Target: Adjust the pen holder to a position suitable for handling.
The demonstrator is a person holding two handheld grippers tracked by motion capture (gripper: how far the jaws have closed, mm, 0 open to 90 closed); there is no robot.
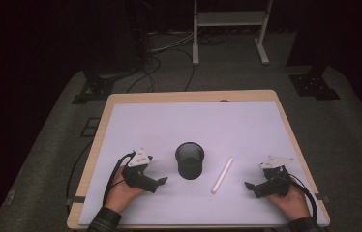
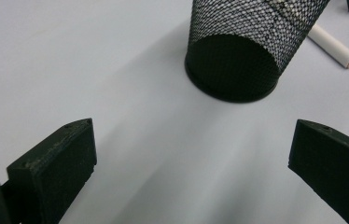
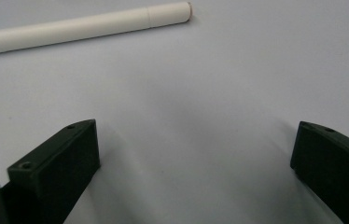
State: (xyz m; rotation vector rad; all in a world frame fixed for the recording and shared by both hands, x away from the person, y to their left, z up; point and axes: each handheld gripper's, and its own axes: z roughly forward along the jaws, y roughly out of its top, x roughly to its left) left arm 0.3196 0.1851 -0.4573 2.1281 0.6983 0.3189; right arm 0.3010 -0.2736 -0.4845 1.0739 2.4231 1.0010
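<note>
A black mesh cup (image 1: pixel 189 160) stands upright near the middle of the white mat (image 1: pixel 193 125). Just to its right lies a white pen (image 1: pixel 222 175), slanted. My left gripper (image 1: pixel 161 181) rests on the mat left of the cup, held by a hand, jaws wide apart and empty. In the left gripper view the mesh cup (image 2: pixel 247 46) stands ahead and the pen (image 2: pixel 333 45) lies beyond it. My right gripper (image 1: pixel 248 185) rests right of the pen, open and empty. In the right gripper view the pen (image 3: pixel 84 25) lies across the top, clear of the jaws.
The mat covers a wooden table (image 1: pixel 121 98) whose edges show at the left and back. Beyond it on the grey floor are cables (image 1: pixel 155 63), a white frame's legs (image 1: pixel 196 34) and dark stand bases (image 1: pixel 313 81).
</note>
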